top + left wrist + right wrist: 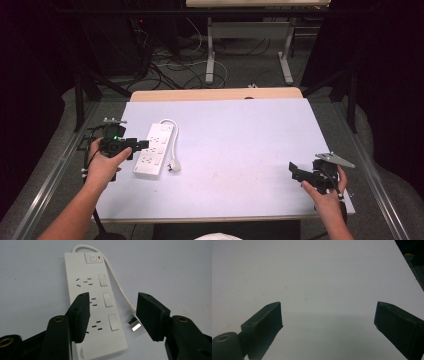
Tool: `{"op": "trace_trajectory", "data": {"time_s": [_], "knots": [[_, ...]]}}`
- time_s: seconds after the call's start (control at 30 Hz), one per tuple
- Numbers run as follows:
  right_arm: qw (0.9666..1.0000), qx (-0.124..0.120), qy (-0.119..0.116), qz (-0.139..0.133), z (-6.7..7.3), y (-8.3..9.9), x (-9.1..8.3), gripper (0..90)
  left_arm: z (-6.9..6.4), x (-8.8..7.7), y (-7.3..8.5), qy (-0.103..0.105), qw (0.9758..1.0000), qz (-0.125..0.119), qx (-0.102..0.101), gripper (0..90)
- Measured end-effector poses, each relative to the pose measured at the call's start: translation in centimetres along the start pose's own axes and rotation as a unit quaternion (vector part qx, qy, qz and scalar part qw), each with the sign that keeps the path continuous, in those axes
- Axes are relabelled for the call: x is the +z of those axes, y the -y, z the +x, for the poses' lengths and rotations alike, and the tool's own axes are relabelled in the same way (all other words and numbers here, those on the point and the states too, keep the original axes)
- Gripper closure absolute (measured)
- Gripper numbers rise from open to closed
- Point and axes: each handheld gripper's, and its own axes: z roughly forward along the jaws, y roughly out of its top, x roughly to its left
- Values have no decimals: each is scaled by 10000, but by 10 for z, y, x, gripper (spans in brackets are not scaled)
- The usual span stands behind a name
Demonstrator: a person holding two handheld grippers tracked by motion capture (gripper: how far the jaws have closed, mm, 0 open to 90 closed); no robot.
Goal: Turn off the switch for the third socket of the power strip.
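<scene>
A white power strip (155, 150) with three socket sets and rocker switches lies on the left part of the white table (240, 140). Its white cable (175, 135) loops from the far end back to a plug (173, 166) lying beside its near end. My left gripper (142, 144) hovers at the strip's left side. In the left gripper view its jaws (112, 315) stand partly apart above the strip (100, 290) and the plug (135, 325), pressing on nothing. My right gripper (294, 172) rests near the front right corner, open wide over bare table (312, 277), nothing between its jaws (328, 322).
Behind the white sheet a wooden table edge (215, 94) shows. Beyond it stand the legs of another desk (210, 60) among floor cables (170, 70). Metal rails (50, 175) run along both sides of the table.
</scene>
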Motion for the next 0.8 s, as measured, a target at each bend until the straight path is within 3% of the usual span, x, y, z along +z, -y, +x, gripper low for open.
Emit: {"op": "trace_trajectory", "data": {"time_s": [0.2, 0.37, 0.8], "knots": [[10000, 24, -9, -22, 0, 0, 1, 72, 3, 3, 0, 122, 9997, 147, -131, 502], [10000, 26, -3, 15, 0, 0, 1, 73, 4, 5, 0, 113, 9994, 237, -214, 586], [10000, 71, -6, 60, -1, 1, 3, 76, 5, 12, -2, 73, 9983, 405, -419, 650]]}}
